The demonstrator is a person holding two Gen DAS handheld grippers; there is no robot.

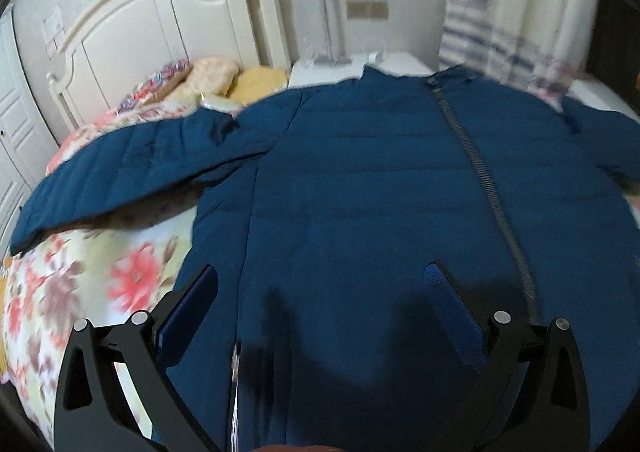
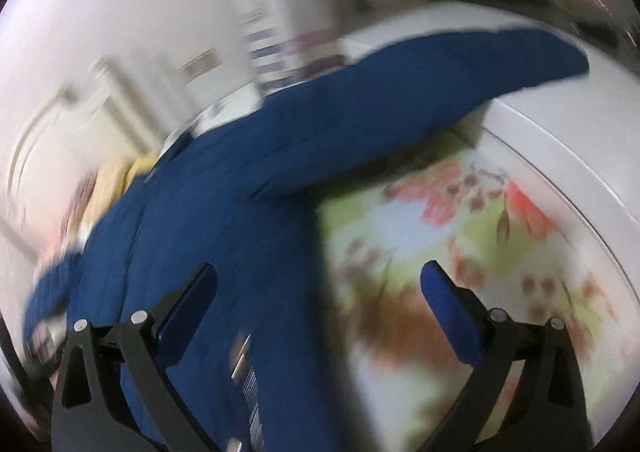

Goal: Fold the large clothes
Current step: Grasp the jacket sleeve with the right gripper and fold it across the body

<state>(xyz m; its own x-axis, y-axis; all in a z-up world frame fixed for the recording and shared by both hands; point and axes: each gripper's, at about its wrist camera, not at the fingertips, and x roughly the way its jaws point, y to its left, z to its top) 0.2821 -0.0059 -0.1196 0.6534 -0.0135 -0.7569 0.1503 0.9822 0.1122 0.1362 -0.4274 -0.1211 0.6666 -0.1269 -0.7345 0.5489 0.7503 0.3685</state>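
A dark blue quilted jacket (image 1: 360,180) lies spread flat on the bed, front up, its grey zipper (image 1: 484,180) running down the right half. One sleeve (image 1: 120,172) stretches out to the left. My left gripper (image 1: 322,280) hovers open above the jacket's lower hem, with nothing between its fingers. In the blurred right wrist view the same jacket (image 2: 224,212) fills the left half, and its other sleeve (image 2: 420,92) reaches up to the right. My right gripper (image 2: 320,280) is open over the jacket's right side edge, empty.
A floral sheet (image 1: 100,284) covers the bed, seen also as the floral sheet (image 2: 460,252). A white headboard (image 1: 160,20) and pillows (image 1: 224,80) stand at the far left, a white nightstand (image 1: 344,68) behind the collar, a curtain (image 1: 512,12) at right.
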